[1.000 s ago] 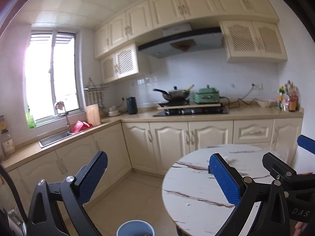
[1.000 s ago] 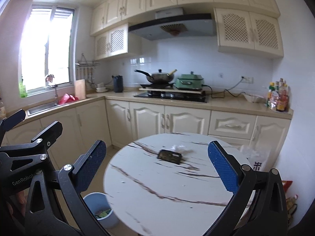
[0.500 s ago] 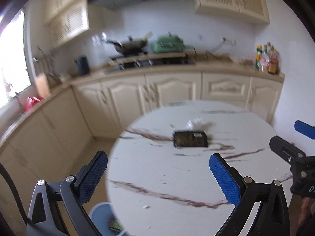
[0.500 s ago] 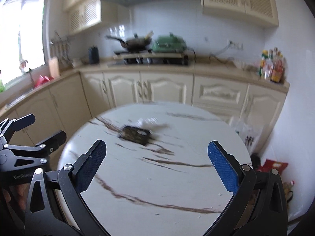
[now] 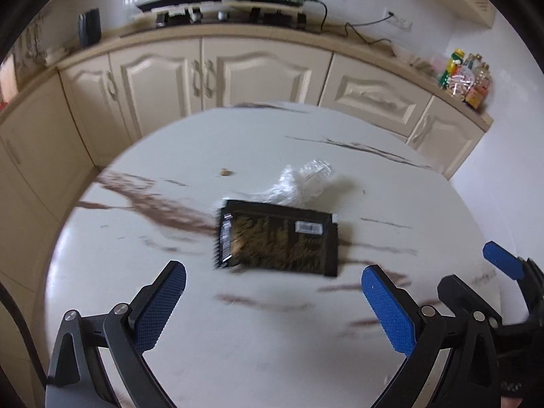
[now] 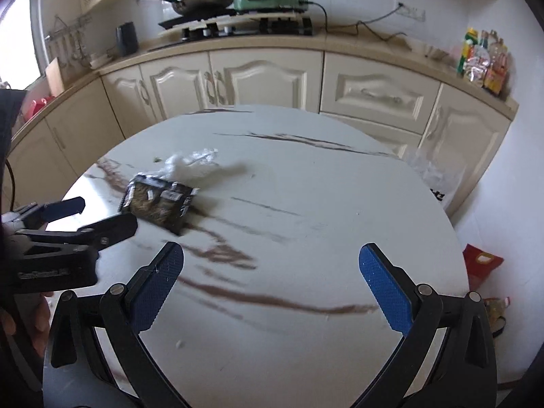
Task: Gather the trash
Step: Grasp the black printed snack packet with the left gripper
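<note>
Both sets of jaws spread wide, gripping nothing: left gripper (image 5: 272,302), right gripper (image 6: 272,282). On round marble table (image 5: 306,357): black snack packet (image 5: 277,238), touching crumpled clear plastic wrapper (image 5: 302,180) behind.

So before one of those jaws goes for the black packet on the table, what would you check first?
1. Left gripper open: ok, jaws wide apart.
2. Right gripper open and empty: ok.
3. Black packet lined up ahead of the left gripper: ok.
4. Packet lying flat on the round table: ok.
5. Clear plastic wrap apart from the packet: cannot tell, it sits right at the far edge.
6. Bin within reach: cannot tell, none in view.
</note>
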Available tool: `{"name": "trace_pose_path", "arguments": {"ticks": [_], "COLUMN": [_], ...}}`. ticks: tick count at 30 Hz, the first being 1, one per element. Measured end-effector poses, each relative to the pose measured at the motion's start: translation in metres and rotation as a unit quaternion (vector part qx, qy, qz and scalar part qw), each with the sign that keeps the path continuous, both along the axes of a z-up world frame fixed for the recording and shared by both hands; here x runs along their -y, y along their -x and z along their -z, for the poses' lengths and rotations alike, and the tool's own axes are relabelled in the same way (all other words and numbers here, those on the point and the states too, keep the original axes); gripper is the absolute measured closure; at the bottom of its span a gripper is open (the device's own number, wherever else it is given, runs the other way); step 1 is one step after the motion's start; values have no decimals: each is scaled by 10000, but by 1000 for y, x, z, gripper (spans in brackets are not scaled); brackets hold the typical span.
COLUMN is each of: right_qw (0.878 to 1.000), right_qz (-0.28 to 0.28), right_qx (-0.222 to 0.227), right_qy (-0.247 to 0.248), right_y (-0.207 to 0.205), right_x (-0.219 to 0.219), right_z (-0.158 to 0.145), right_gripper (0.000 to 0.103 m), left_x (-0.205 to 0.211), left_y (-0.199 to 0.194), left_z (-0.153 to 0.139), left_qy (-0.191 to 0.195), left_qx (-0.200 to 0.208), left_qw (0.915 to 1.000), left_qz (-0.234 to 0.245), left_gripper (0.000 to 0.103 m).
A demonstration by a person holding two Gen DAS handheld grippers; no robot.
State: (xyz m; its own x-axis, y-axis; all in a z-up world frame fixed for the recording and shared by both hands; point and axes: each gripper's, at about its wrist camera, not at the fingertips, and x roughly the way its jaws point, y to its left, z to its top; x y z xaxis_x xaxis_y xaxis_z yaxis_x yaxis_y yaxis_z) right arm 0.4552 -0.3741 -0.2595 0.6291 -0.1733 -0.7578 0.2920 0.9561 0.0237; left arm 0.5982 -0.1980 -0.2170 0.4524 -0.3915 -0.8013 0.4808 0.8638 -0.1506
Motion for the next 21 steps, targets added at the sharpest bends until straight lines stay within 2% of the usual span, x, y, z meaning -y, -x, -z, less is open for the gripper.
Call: {"name": "trace_pose_path", "arguments": {"ticks": [4,9,10,11,12,15,17,21], "right_qw": [10000,9999,9998,9998,9998,9996,9994,9987], "right_qz": [47,14,9,2,-7,-98,-151,-383], "right_qx": [-74,-158,-178,-200,-213,-276,-300,-333], "right_qy": [20,43,55,69,59,17,-17,-52], "right_y": [-12,-28,-31,-35,-39,-49,-55,-67], "right_x": [14,24,25,27,28,30,29,22], "right_z": [4,9,10,10,11,12,12,11], "right_gripper": [0,0,0,0,0,0,0,0], "left_x": [19,24,24,24,23,19,14,5], "left_y": [-34,-56,-64,-68,-70,-75,-75,-75], "left_z": [1,1,0,-2,-3,-8,-11,-13], "left_qy": [-242,-481,-576,-638,-667,-632,-609,-565], "left_qx": [40,56,92,180,217,232,276,349], "left_qw": [9997,9988,9983,9978,9975,9974,9973,9965], "left_qz": [3,75,94,99,118,239,303,505], "left_gripper": [1,3,4,10,10,14,22,24]}}
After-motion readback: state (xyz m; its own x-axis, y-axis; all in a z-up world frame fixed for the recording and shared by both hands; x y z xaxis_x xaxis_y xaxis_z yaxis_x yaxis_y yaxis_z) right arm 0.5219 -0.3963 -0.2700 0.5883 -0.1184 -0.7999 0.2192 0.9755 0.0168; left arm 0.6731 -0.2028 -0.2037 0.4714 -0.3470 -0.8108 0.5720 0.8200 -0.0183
